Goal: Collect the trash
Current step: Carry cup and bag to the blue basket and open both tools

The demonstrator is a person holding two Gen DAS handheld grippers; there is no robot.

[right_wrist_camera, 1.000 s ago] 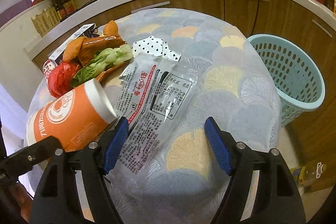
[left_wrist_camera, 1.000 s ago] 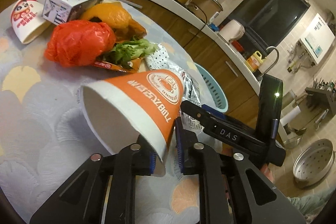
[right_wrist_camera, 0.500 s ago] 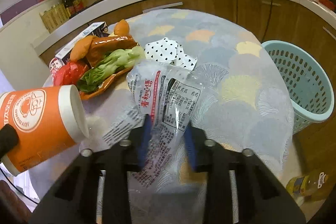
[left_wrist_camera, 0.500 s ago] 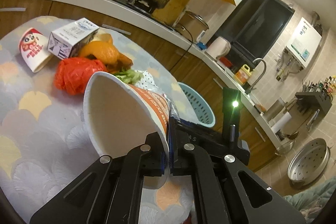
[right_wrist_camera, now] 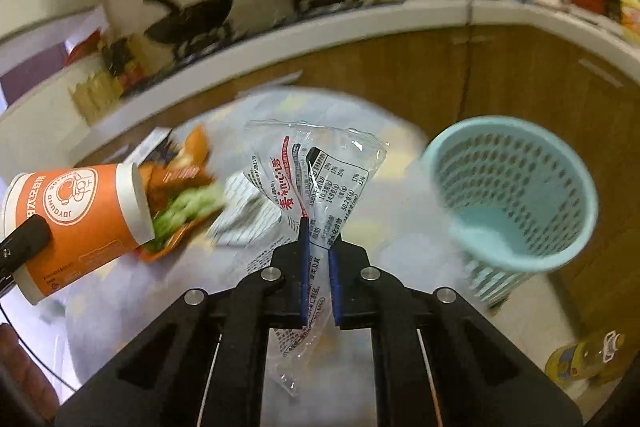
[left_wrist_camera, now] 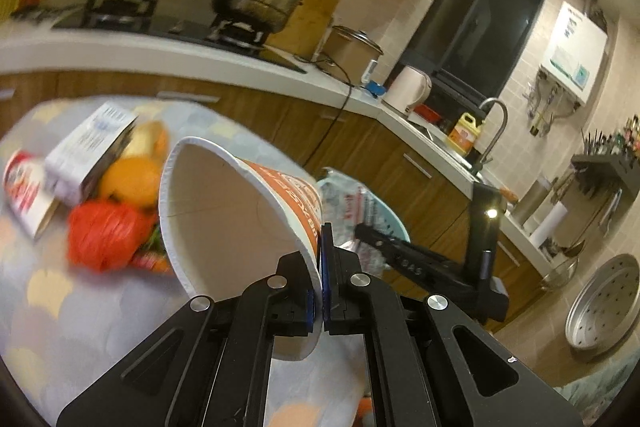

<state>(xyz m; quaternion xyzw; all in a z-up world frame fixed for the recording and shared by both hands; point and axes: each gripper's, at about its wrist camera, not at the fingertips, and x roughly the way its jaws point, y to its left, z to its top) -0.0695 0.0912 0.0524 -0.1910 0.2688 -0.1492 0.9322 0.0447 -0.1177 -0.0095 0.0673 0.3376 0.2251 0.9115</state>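
Observation:
My left gripper (left_wrist_camera: 321, 283) is shut on the rim of an orange and white paper cup (left_wrist_camera: 236, 211) and holds it tilted above the table; the cup also shows in the right wrist view (right_wrist_camera: 76, 223). My right gripper (right_wrist_camera: 318, 263) is shut on a clear printed plastic wrapper (right_wrist_camera: 316, 171), lifted off the table; the wrapper shows in the left wrist view (left_wrist_camera: 352, 211) too. A light blue perforated basket (right_wrist_camera: 512, 195) stands on the floor right of the table. A red plastic bag (left_wrist_camera: 108, 239), a milk carton (left_wrist_camera: 88, 147), orange peel (left_wrist_camera: 132, 179) and a small cup (left_wrist_camera: 24, 195) lie on the table.
The round table has a patterned cloth (right_wrist_camera: 400, 239). Greens on an orange wrapper (right_wrist_camera: 188, 207) lie behind the cup. A kitchen counter (left_wrist_camera: 200, 55) with a pan and pot runs behind. A yellow bottle (right_wrist_camera: 584, 359) lies on the floor.
Both grippers closed, the left on the cup rim and the right on the wrapper. Both have risen from the table with their loads, and the right has swung toward the basket.

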